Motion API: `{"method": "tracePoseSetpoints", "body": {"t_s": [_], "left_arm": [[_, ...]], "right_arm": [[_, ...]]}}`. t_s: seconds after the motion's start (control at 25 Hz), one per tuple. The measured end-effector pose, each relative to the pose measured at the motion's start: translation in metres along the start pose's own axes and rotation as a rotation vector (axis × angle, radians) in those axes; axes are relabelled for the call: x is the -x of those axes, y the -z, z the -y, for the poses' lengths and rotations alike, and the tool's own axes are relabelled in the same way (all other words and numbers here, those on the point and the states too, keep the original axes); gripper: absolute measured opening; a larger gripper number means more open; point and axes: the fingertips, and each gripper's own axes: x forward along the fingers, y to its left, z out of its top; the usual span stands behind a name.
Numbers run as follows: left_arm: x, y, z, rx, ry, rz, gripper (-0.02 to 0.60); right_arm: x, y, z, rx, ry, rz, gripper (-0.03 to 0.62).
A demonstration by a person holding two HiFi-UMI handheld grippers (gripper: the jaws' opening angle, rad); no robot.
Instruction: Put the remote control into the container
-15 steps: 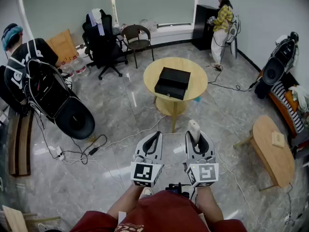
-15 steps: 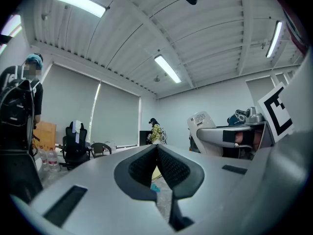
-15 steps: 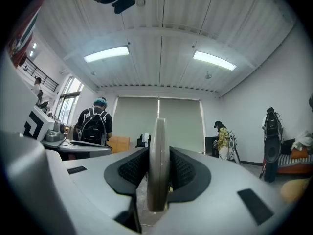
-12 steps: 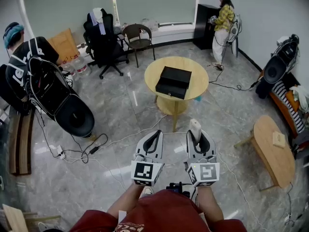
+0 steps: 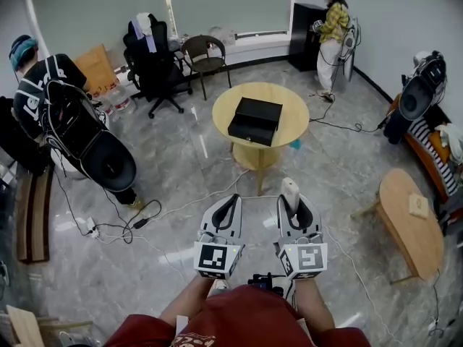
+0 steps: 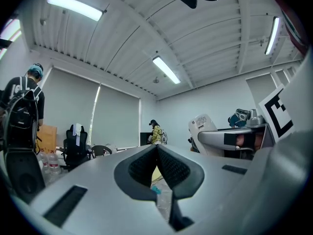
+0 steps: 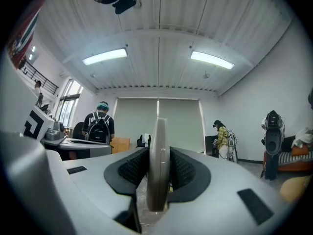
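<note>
A pale grey remote control (image 5: 290,192) sticks forward out of my right gripper (image 5: 296,208), whose jaws are shut on it. In the right gripper view the remote (image 7: 158,131) stands edge-on between the dark pads (image 7: 131,168) of that gripper (image 7: 158,153). To its left my left gripper (image 5: 226,208) is held at the same height, shut, with nothing in it; its tips meet in the left gripper view (image 6: 157,148). The container, a black open box (image 5: 255,120), sits on a round wooden table (image 5: 298,118) well ahead of both grippers.
Cables (image 5: 145,219) trail over the grey marble floor. A person with a large black backpack (image 5: 79,132) stands at the left. Black office chairs (image 5: 152,60) and a brown chair (image 5: 204,56) line the back. Another person (image 5: 329,31) stands at the back right; a low wooden table (image 5: 409,223) is at the right.
Both grippers stay where they were, the remote still in the right one. The view has drifted slightly, so the round table sits a little further left. The person with the backpack has shifted slightly.
</note>
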Motion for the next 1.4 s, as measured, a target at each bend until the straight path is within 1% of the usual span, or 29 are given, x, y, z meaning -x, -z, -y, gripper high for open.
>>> {"method": "tracePoseSetpoints", "body": {"t_s": [0.24,0.48,0.6,0.84,0.96,1.08,1.2,1.4], "left_arm": [[-0.011,-0.005,0.033,-0.01,-0.019,0.003,0.015],[-0.02,0.005,0.062,-0.004,-0.043,0.004,0.015],[-0.027,0.006,0.071,0.004,-0.057,0.005,0.015],[-0.029,0.002,0.082,0.002,-0.059,0.002,0.015],[-0.035,0.001,0.08,-0.001,-0.051,0.009,0.015],[-0.043,0.007,0.073,0.002,-0.038,0.012,0.015],[-0.053,0.008,0.065,0.007,-0.021,0.018,0.015],[-0.085,0.01,0.043,0.019,0.008,0.025,0.015]], "right_arm": [[0.018,0.001,0.031,-0.016,-0.004,-0.004,0.132],[0.033,0.005,0.055,0.015,-0.034,-0.002,0.132],[0.036,0.006,0.067,0.015,-0.045,-0.006,0.132],[0.04,-0.001,0.078,0.006,-0.046,-0.001,0.132],[0.035,-0.001,0.08,0.006,-0.037,0.003,0.132],[0.026,0.007,0.077,0.006,-0.024,-0.005,0.132],[0.016,0.012,0.074,0.024,-0.02,-0.007,0.132],[-0.016,0.015,0.081,0.025,0.023,-0.025,0.132]]}}
